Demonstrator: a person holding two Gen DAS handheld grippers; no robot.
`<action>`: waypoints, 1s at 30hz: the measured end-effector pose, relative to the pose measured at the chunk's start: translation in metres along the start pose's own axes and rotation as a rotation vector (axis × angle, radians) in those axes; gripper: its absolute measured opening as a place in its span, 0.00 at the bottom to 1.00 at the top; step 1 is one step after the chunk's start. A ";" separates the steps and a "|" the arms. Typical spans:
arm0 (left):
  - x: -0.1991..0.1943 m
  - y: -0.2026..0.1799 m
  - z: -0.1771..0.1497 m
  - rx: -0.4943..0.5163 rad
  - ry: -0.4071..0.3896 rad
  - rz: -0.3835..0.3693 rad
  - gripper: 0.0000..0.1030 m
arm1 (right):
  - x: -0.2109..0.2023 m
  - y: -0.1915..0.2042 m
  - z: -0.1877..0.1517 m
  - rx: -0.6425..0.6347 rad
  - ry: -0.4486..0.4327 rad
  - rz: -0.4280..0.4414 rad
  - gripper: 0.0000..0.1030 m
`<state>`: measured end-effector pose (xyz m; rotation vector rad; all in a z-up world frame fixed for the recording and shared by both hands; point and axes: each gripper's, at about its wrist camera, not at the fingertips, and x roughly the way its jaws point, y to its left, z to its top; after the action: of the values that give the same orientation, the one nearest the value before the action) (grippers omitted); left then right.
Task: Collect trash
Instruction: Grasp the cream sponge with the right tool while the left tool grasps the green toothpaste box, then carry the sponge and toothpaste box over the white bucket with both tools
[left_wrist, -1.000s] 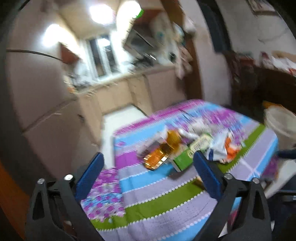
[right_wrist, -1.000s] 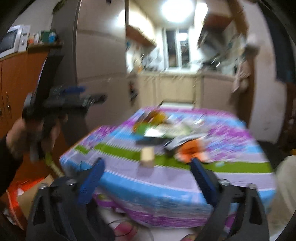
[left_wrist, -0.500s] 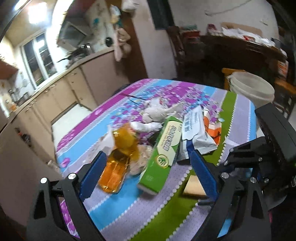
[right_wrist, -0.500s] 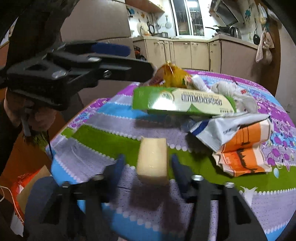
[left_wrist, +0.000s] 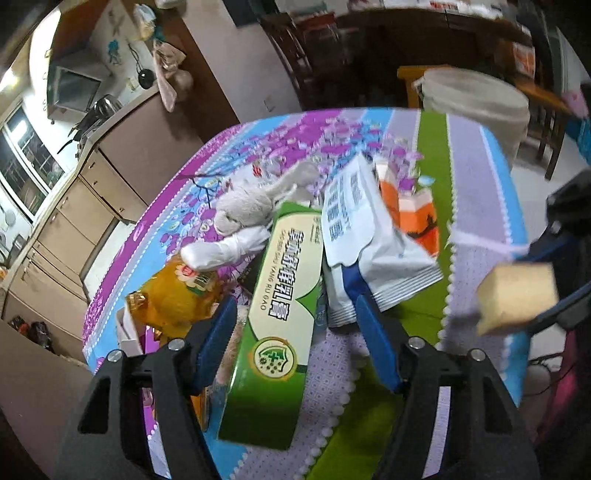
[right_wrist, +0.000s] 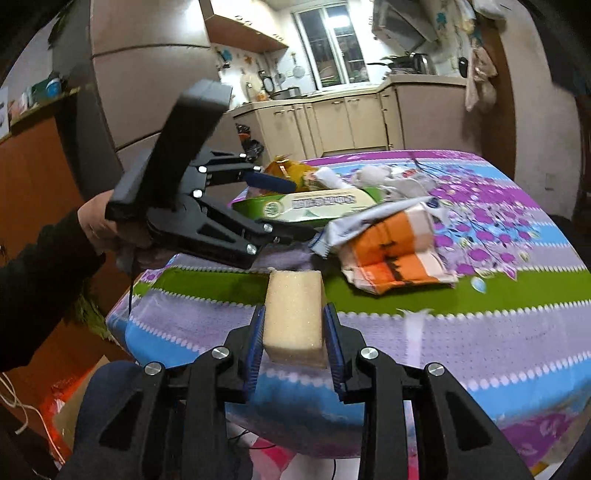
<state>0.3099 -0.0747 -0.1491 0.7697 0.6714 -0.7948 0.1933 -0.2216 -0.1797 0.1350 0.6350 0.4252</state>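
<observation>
My right gripper (right_wrist: 293, 338) is shut on a pale yellow sponge block (right_wrist: 293, 314) and holds it just above the table's near edge; the sponge also shows in the left wrist view (left_wrist: 517, 297). My left gripper (left_wrist: 291, 338) is open, its jaws standing either side of a long green box (left_wrist: 284, 306) without closing on it. The green box (right_wrist: 314, 205) lies in a pile with a white-and-blue wrapper (left_wrist: 365, 240), an orange-and-white packet (right_wrist: 391, 251), a yellow-orange bag (left_wrist: 177, 291) and crumpled white tissue (left_wrist: 243, 212).
The table wears a striped purple, blue and green cloth (right_wrist: 480, 332). A white bucket (left_wrist: 476, 107) stands beyond the table's far side. Kitchen cabinets (right_wrist: 332, 122) lie behind. A dark wooden chair (left_wrist: 303, 55) stands by the wall.
My right gripper has closed on the sponge and lifted it off the cloth. My left gripper has moved down and in over the green box, still open.
</observation>
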 end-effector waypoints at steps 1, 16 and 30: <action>0.002 0.000 -0.001 -0.001 0.007 0.002 0.47 | -0.002 -0.002 0.001 0.004 -0.003 0.001 0.31; -0.066 0.015 -0.013 -0.308 -0.204 0.147 0.32 | -0.038 -0.001 0.024 0.016 -0.134 -0.070 0.31; -0.142 -0.049 0.065 -0.475 -0.463 0.217 0.32 | -0.146 -0.026 0.074 0.030 -0.378 -0.446 0.31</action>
<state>0.2099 -0.0981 -0.0219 0.2048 0.3282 -0.5531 0.1410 -0.3071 -0.0470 0.0946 0.2842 -0.0441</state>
